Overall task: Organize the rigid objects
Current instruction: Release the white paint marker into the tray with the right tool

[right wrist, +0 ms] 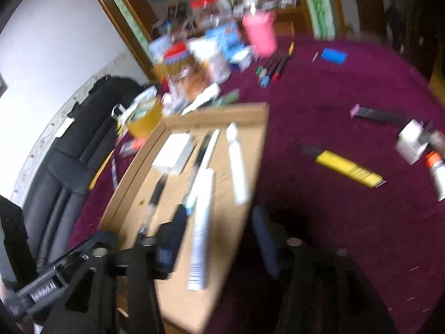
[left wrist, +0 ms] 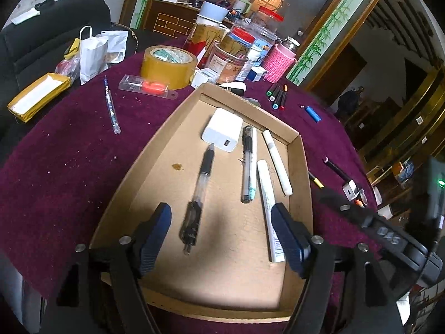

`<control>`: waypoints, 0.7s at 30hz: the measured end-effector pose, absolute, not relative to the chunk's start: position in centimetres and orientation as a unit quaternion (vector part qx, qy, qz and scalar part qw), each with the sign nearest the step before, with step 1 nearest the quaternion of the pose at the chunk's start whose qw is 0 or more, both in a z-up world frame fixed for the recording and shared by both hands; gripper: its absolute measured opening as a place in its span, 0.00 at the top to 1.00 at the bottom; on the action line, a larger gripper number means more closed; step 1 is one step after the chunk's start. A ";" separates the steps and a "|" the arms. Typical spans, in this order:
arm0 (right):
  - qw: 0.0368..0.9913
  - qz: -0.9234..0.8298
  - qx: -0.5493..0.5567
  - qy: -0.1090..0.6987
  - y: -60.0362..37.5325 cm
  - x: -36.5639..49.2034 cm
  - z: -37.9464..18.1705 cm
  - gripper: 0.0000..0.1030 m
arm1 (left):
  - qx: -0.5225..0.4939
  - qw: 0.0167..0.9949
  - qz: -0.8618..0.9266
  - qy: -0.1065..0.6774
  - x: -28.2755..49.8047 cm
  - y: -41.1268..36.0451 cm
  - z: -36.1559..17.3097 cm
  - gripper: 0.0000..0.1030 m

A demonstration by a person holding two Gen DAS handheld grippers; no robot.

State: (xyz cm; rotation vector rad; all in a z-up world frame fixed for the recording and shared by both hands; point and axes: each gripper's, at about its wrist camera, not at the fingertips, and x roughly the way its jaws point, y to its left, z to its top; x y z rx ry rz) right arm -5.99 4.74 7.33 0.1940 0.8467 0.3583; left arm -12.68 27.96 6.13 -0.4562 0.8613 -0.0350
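A shallow cardboard tray [left wrist: 155, 150] lies on the purple tablecloth. In it lie a white charger [left wrist: 222, 129], a black-grip pen [left wrist: 198, 192], a clear pen [left wrist: 248, 164] and two white markers [left wrist: 276, 161] [left wrist: 268, 206]. My left gripper [left wrist: 221, 225] is open above the tray's near end, empty, with the black-grip pen's end between its fingers [left wrist: 155, 231]. My right gripper [right wrist: 219, 236] is open and empty over the tray's right edge [right wrist: 250, 183]. The right wrist view is blurred. A yellow utility knife [right wrist: 347, 168] lies on the cloth to the right.
A blue pen [left wrist: 111, 108], a boxed orange tool [left wrist: 147, 86] and a tape roll [left wrist: 168, 65] lie left and behind the tray. Jars, a pink sleeve cup [left wrist: 279, 62], coloured markers [left wrist: 278, 97], a blue lighter [left wrist: 313, 113] and a black pencil [left wrist: 338, 171] crowd the back and right.
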 end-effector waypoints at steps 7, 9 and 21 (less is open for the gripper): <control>0.938 0.108 0.055 0.324 -1.1 -7.9 9.2 0.16 | -0.189 0.887 -0.029 0.419 -12.6 24.3 6.9 0.28; 0.941 0.097 0.057 0.319 -3.2 -7.9 9.1 0.15 | -0.178 0.890 -0.034 0.419 -12.7 23.1 7.4 0.28; 0.925 -0.005 0.138 0.354 -19.5 -5.5 7.1 0.15 | -0.131 0.885 -0.084 0.438 -12.0 16.2 7.7 0.28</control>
